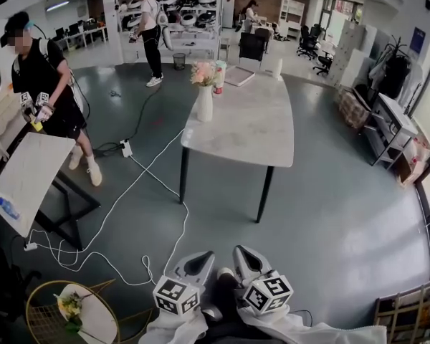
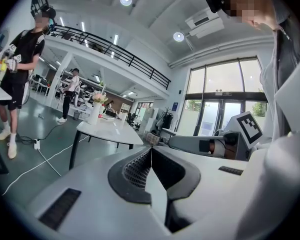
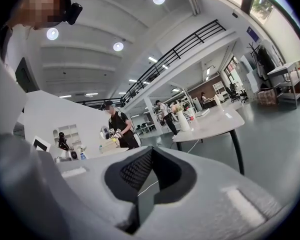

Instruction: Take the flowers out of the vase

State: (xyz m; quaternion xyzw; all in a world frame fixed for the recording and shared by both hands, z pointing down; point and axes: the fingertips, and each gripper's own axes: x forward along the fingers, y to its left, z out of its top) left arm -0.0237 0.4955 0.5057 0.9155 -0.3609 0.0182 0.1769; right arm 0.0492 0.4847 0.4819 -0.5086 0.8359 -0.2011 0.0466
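- Since the table (image 1: 252,131) stands well ahead across open floor, the step in hand looks like the walk-up. The white cable (image 1: 140,174) trailing over the floor at left is worth stepping clear of.
- The left gripper (image 2: 151,149) is held low in front of the person, jaws pressed together with nothing between them. It would best spread early, ready to steady the vase.
- The vase (image 1: 204,104) stands upright near the table's far left corner with the flowers (image 1: 203,72) in it. A small container (image 1: 220,77) sits just beside it on the right, so I would come in from the near side.
- The right gripper (image 3: 152,150) is likewise closed and empty. It should open, pinch the stems just above the vase mouth, then lift straight up so the vase does not tip.
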